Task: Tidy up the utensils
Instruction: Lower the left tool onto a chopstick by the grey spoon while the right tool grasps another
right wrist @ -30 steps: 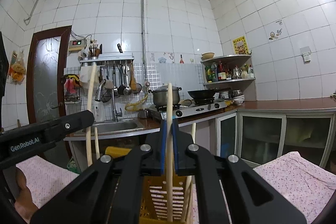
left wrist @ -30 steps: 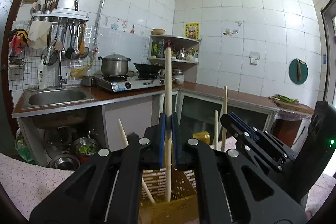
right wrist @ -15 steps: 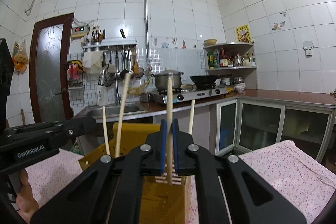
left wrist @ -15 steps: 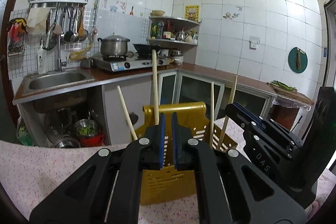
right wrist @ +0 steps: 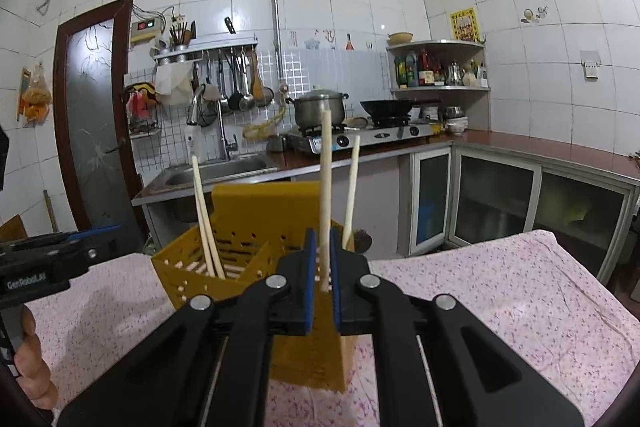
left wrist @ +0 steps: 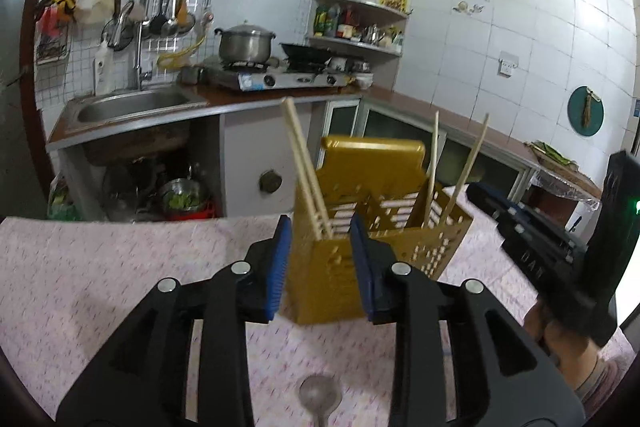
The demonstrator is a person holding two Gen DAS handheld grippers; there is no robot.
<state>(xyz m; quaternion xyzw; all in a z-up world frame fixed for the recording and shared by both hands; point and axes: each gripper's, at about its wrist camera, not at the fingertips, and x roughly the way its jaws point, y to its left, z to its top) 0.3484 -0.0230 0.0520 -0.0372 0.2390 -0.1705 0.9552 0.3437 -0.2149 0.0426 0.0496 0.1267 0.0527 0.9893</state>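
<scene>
A yellow slotted utensil holder (left wrist: 360,227) (right wrist: 256,227) stands on the pink flowered tablecloth. Two chopsticks (left wrist: 304,167) lean in its left compartment and two more (left wrist: 460,171) in its right one. My left gripper (left wrist: 322,259) is open and empty, just in front of the holder. My right gripper (right wrist: 322,275) has its jaws a narrow gap apart around a chopstick (right wrist: 326,179) that stands in the holder's right compartment beside another chopstick (right wrist: 351,187); whether the pads still press on it I cannot tell. A metal spoon (left wrist: 320,395) lies on the cloth under my left gripper.
The pink tablecloth (right wrist: 500,299) spreads to both sides of the holder. Behind it are a kitchen counter with a sink (left wrist: 132,105), a gas stove with a pot (left wrist: 246,45) and a wok, and glass-door cabinets (right wrist: 496,199).
My left gripper let go of its chopstick, which now leans in the left compartment, then opened wide and drew back. My right gripper lowered its chopstick into the right compartment and its jaws parted slightly.
</scene>
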